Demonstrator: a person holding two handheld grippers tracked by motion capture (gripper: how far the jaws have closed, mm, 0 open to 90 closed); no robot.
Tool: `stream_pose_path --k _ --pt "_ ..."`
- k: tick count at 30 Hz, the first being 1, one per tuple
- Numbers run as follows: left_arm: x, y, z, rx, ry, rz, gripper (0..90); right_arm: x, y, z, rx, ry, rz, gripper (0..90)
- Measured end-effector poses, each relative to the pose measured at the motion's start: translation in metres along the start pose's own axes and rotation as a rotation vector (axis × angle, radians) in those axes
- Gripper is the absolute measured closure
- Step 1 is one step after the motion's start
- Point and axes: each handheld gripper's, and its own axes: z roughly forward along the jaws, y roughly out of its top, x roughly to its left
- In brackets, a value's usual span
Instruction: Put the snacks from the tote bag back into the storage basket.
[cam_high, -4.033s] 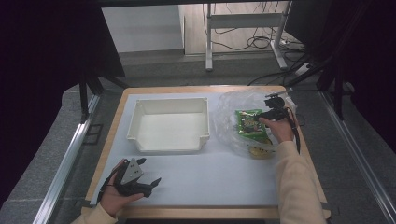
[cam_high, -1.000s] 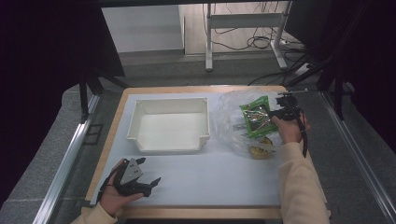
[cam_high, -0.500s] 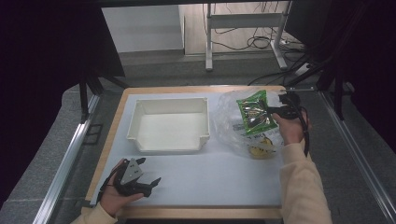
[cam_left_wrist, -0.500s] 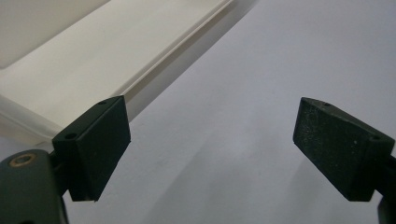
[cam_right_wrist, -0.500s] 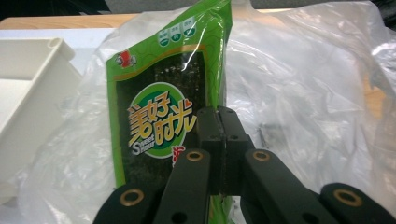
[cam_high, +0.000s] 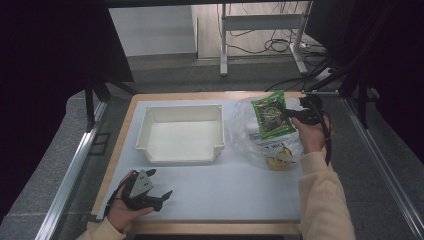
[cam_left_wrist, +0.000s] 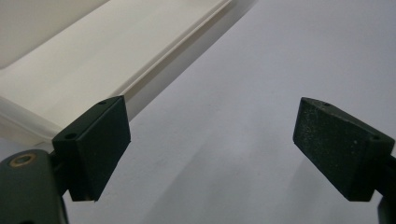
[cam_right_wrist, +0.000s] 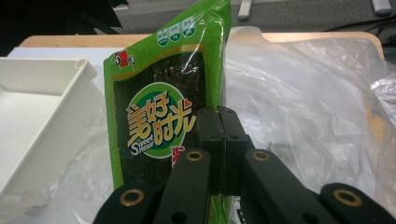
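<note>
Holding a green snack packet (cam_right_wrist: 161, 107), the right gripper (cam_right_wrist: 219, 121) has its two black fingers (cam_right_wrist: 208, 128) pressed tight together on the packet's edge. The packet stands up tall above the fingers, lifted over a clear plastic bag (cam_right_wrist: 303, 102). It is dark in the middle, with a round green label and yellow writing on it. The bag lies crumpled behind and to the right of the fingers. A white tray (cam_right_wrist: 37, 121) sits off to the left of the fingers.

From the high view, the right gripper (cam_high: 295, 116) is at the far right part of the desk (cam_high: 225, 200), and the green snack packet (cam_high: 271, 115) hangs just left of it, over the clear plastic bag (cam_high: 245, 132). Something yellow (cam_high: 278, 161) lies inside the bag, nearer the person.

The left gripper (cam_high: 162, 196) rests low at the near left of the desk, held in the left hand (cam_high: 125, 210). Its fingers (cam_left_wrist: 95, 140) are spread wide apart with nothing between them. Ahead of those fingers and to their left is the side of the white tray (cam_left_wrist: 93, 60).
</note>
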Motion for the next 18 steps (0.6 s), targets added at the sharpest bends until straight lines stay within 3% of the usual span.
stream_pose_path --k 18 --pt "0.000 0.000 0.000 0.001 -0.001 0.003 11.0 0.022 0.008 -0.006 -0.058 0.103 -0.015 90.0"
